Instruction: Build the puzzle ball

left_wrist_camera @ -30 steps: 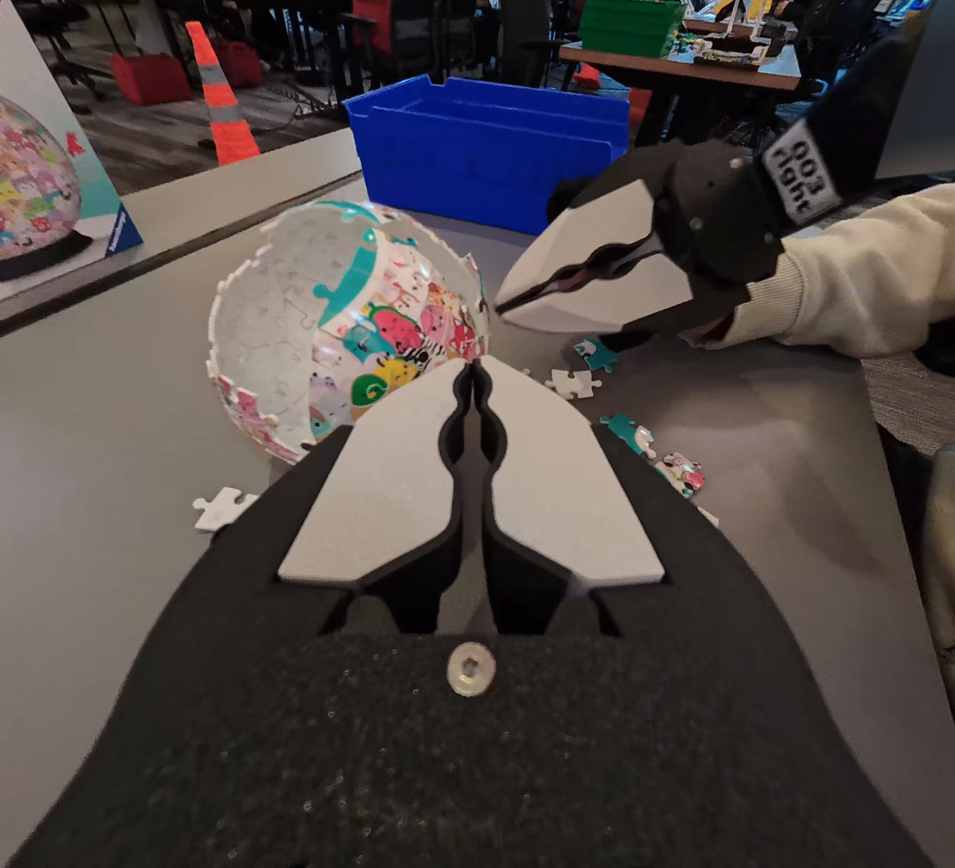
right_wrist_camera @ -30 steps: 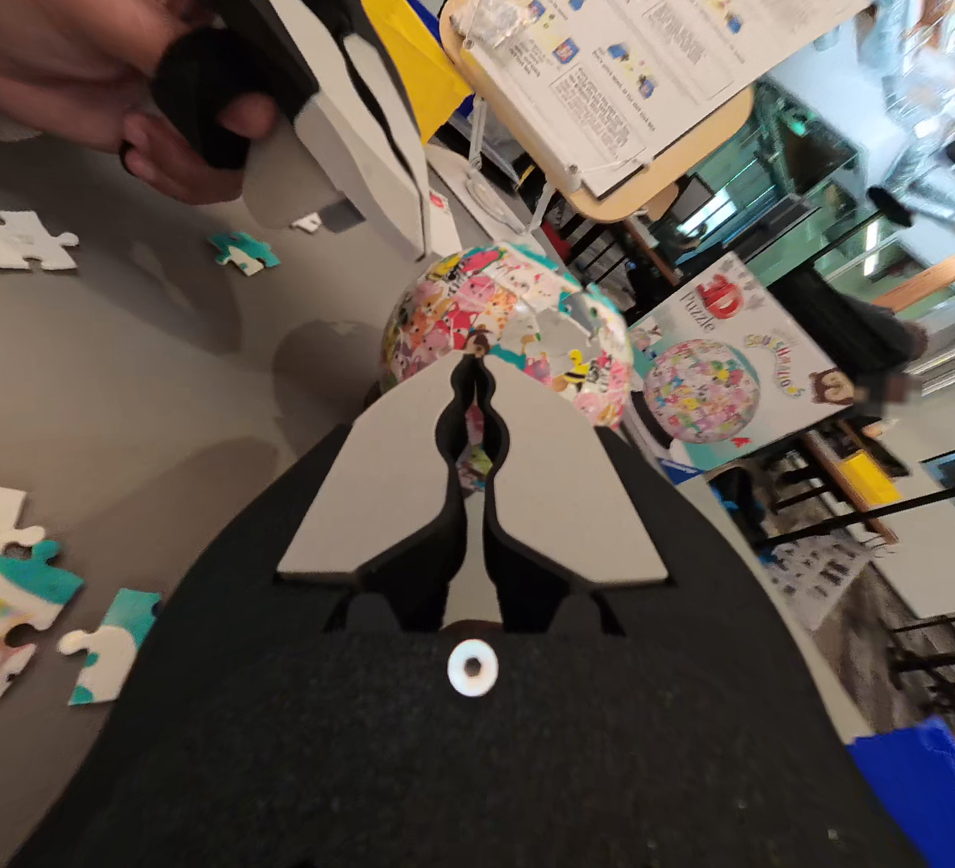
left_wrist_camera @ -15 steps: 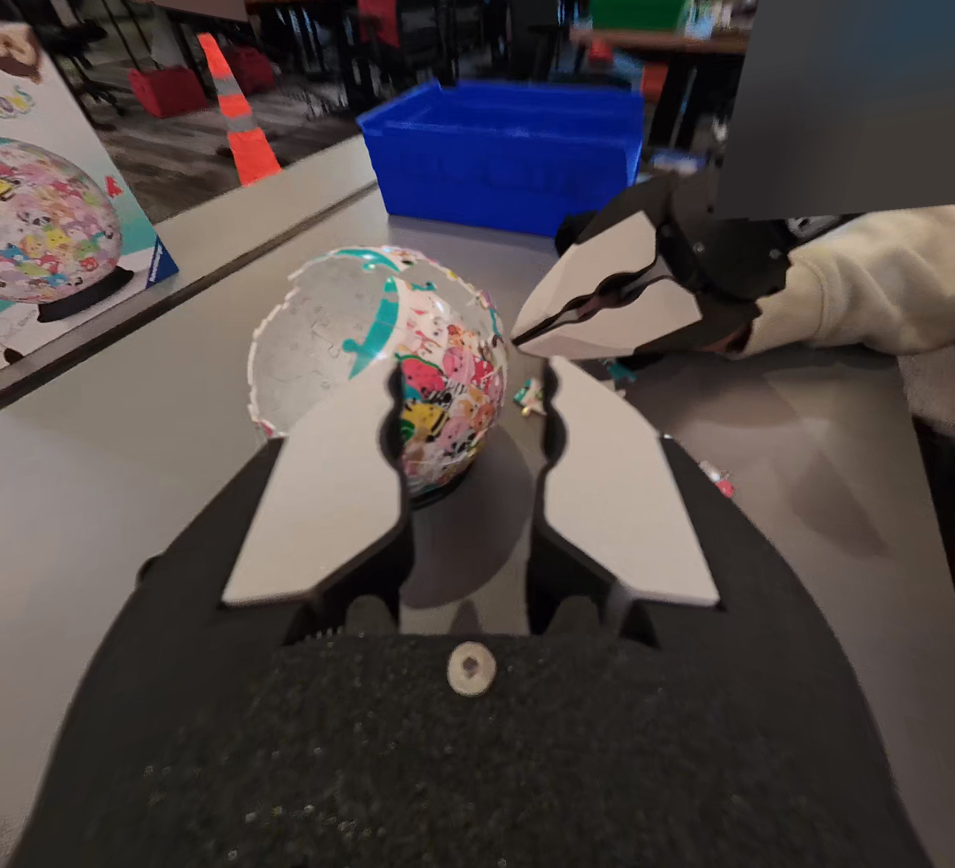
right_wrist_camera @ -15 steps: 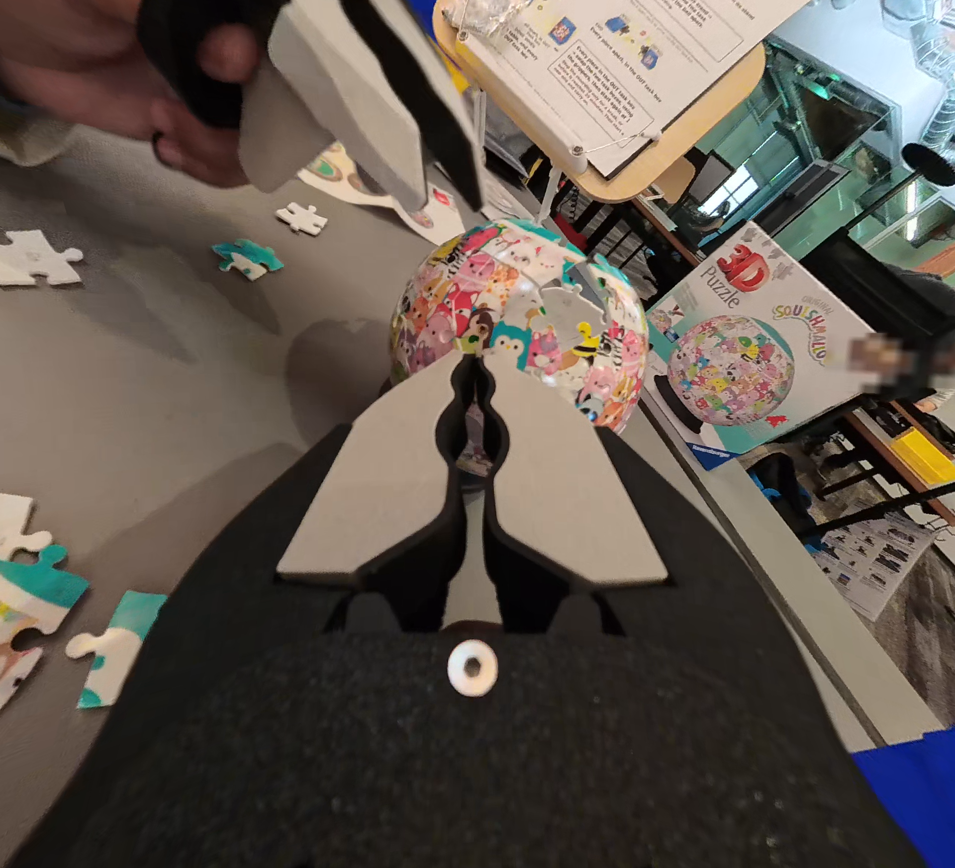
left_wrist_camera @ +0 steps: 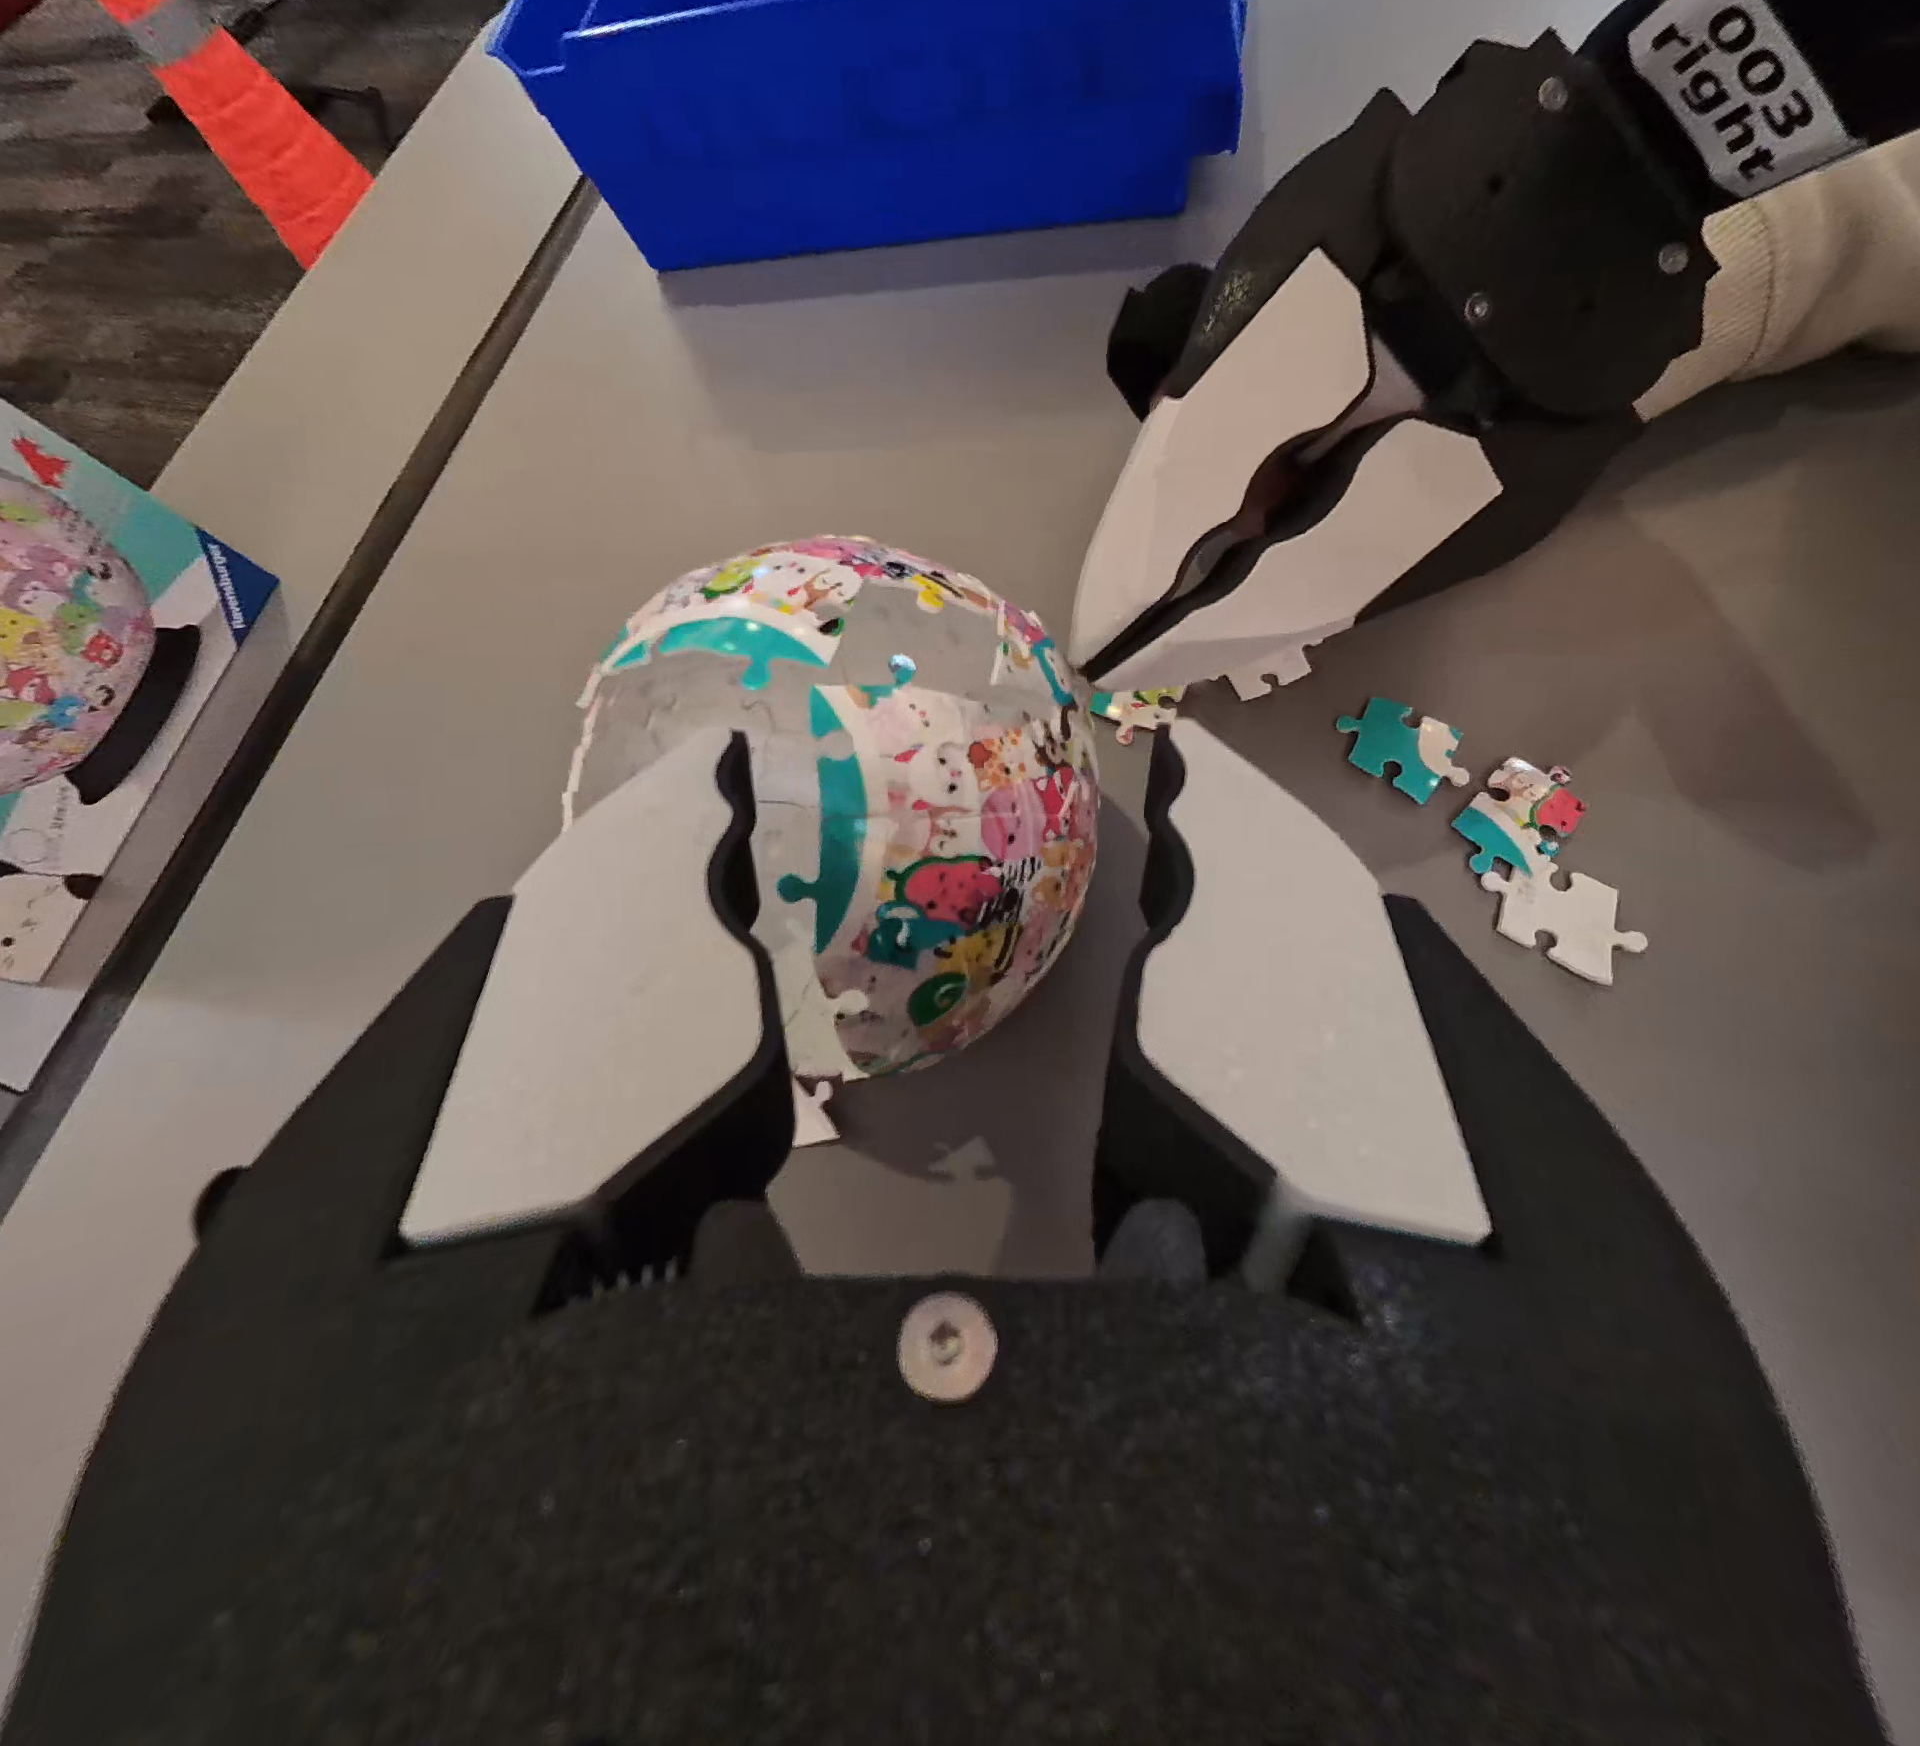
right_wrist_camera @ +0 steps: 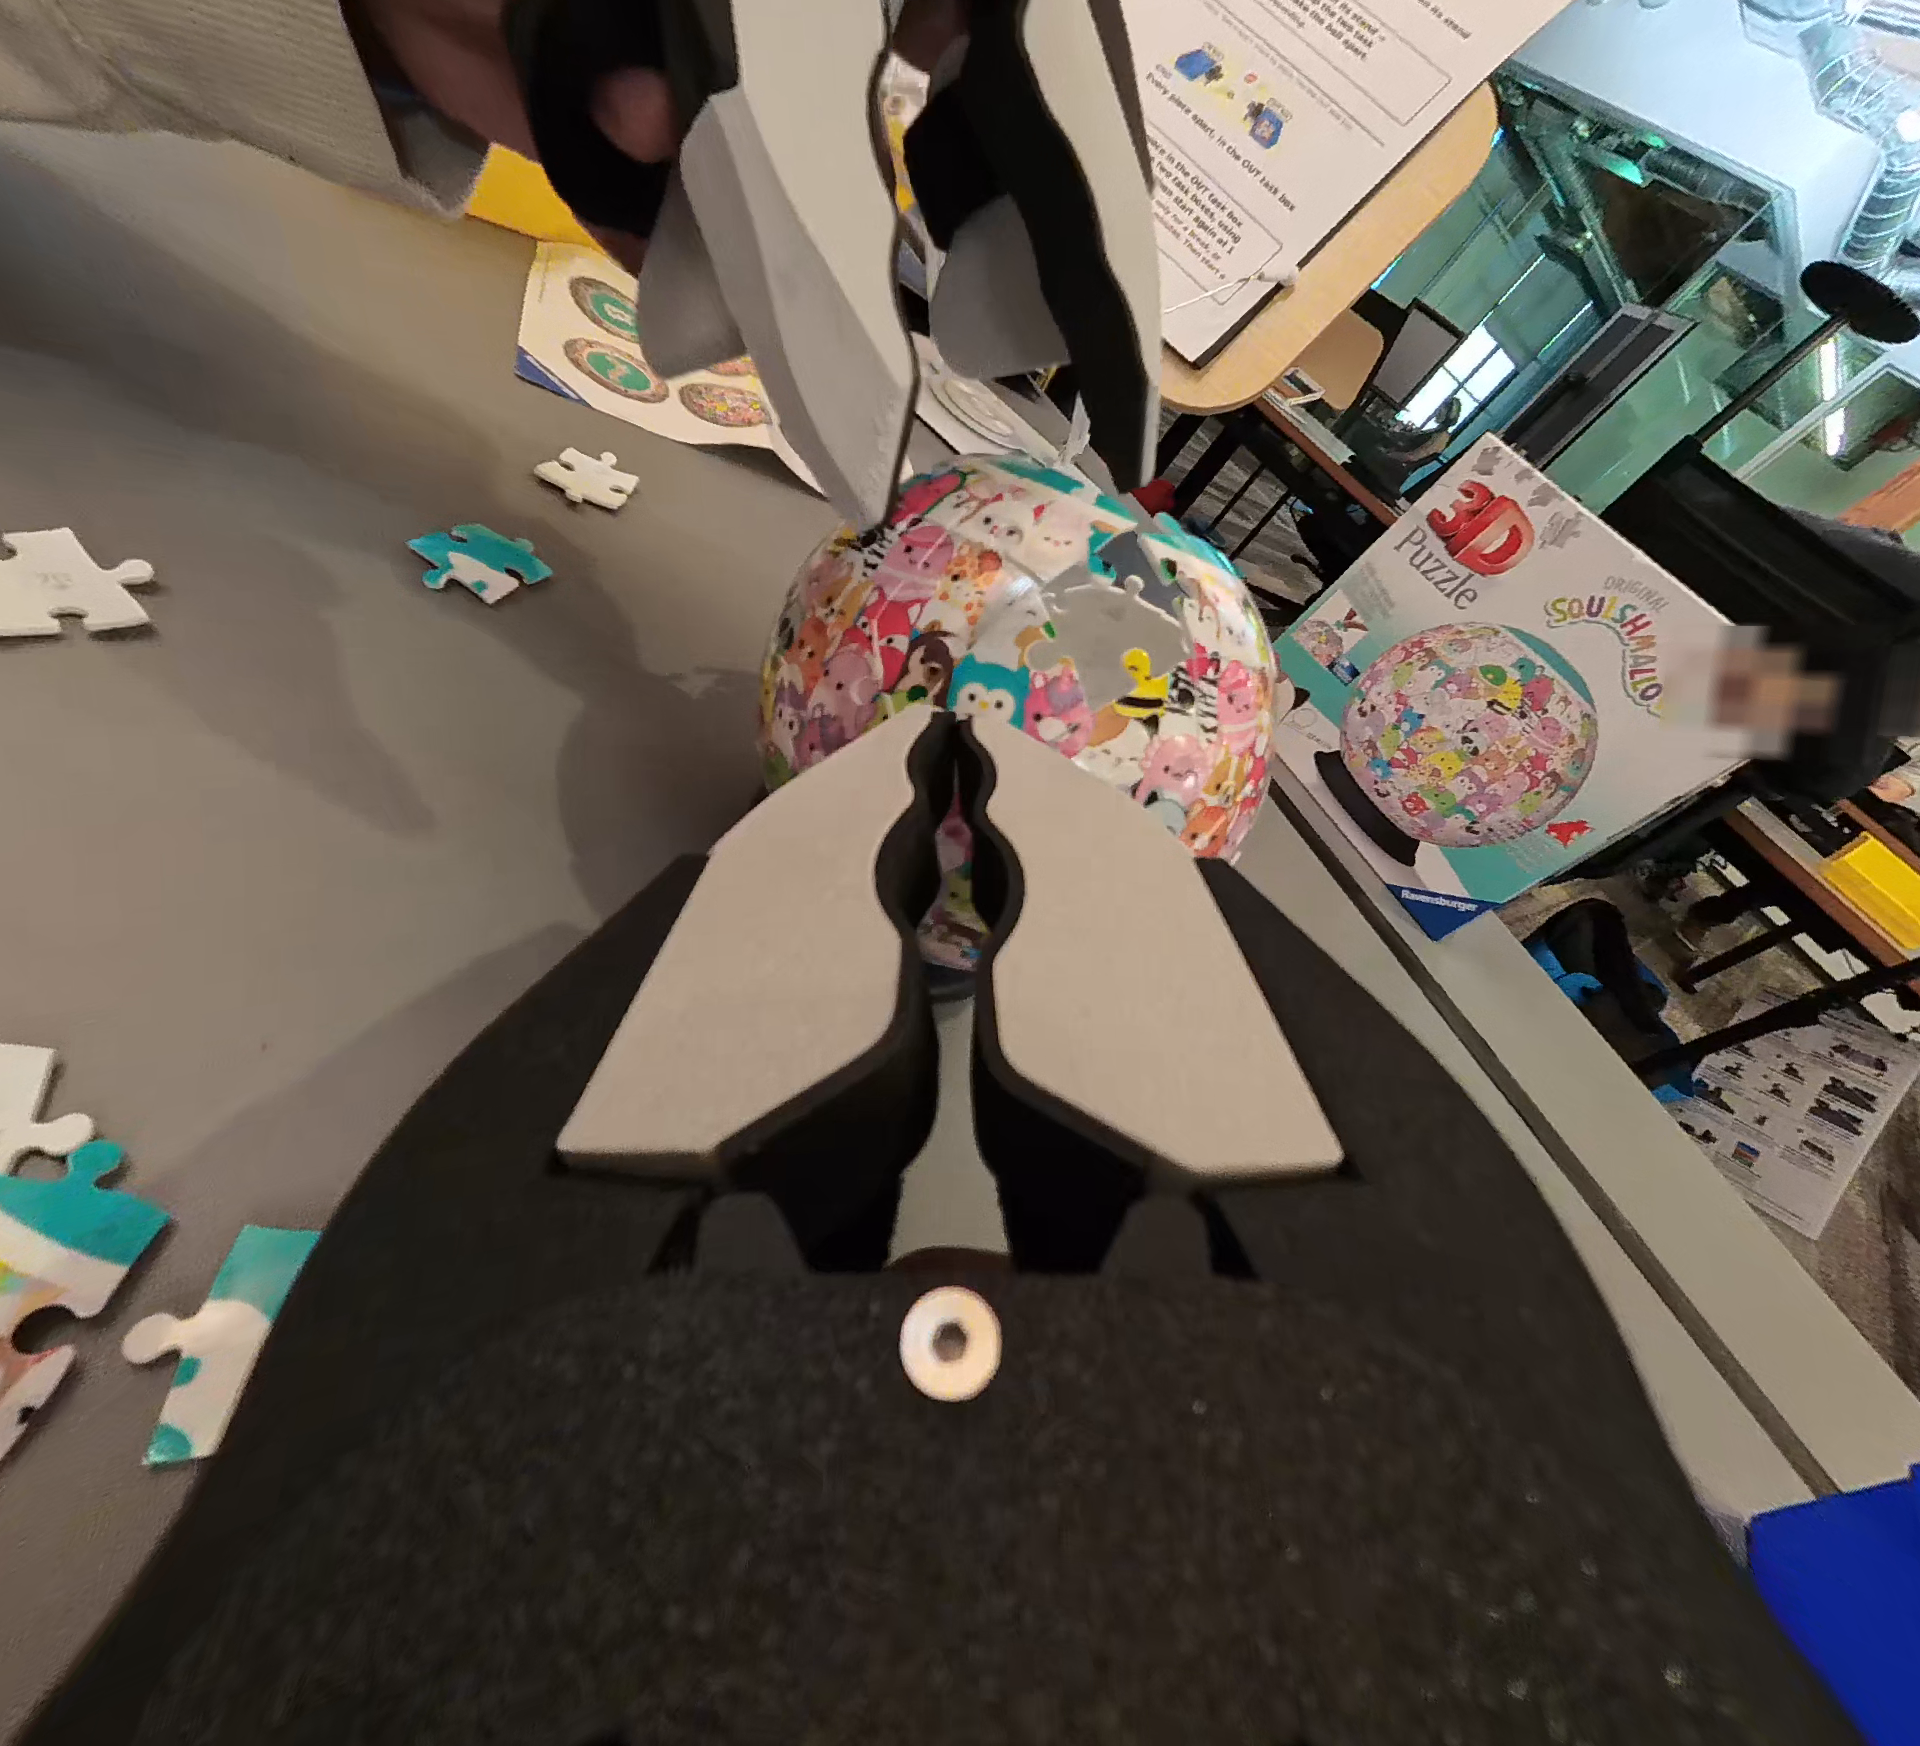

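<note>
Since a second ago the left gripper has gone from closed to wide open and has come up over the puzzle ball, so that in the left wrist view its two fingers now straddle the ball at centre frame, one finger overlapping the ball's left side and the other just off its right side. Whether the pads touch the ball cannot be told.

From the right wrist view the left gripper points down from the top of the frame, its tips at the ball's upper surface. The ball sits on the grey table, partly built, with a gap of missing pieces showing near its top.

At right of the left wrist view, the right gripper has its jaws nearly together, holding nothing that can be seen, its tips beside the ball's right edge and just above a loose piece. More loose pieces lie further right. A blue bin stands at upper centre, and the puzzle box stands at right in the right wrist view.
</note>
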The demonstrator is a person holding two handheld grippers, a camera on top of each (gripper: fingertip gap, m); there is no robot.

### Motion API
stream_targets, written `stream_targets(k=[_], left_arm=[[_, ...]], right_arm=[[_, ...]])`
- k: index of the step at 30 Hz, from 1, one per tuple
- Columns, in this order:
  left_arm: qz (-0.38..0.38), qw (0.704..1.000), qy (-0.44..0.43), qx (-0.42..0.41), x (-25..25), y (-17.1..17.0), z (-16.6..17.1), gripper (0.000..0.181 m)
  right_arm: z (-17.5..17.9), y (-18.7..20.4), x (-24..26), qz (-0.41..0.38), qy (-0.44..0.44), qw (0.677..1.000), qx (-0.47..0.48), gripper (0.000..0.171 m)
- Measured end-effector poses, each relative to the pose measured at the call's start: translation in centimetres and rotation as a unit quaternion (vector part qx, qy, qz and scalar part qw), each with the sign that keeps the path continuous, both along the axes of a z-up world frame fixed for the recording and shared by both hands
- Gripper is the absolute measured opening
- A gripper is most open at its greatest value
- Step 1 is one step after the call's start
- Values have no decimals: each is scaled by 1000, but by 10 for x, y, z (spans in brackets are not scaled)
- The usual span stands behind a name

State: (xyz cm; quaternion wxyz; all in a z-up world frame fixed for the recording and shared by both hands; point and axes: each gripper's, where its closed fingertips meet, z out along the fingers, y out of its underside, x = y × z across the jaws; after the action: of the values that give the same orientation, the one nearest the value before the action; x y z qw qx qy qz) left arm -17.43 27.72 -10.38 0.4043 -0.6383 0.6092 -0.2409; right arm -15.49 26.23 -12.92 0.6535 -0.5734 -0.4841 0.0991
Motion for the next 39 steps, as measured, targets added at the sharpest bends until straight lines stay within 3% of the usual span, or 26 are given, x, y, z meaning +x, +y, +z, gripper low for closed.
stream_targets(k=[39], left_arm=[[-17, 1000, 6, 9, 9, -8, -5, 64]], right_arm=[[0, 2, -10, 8, 2, 1000, -2, 0]])
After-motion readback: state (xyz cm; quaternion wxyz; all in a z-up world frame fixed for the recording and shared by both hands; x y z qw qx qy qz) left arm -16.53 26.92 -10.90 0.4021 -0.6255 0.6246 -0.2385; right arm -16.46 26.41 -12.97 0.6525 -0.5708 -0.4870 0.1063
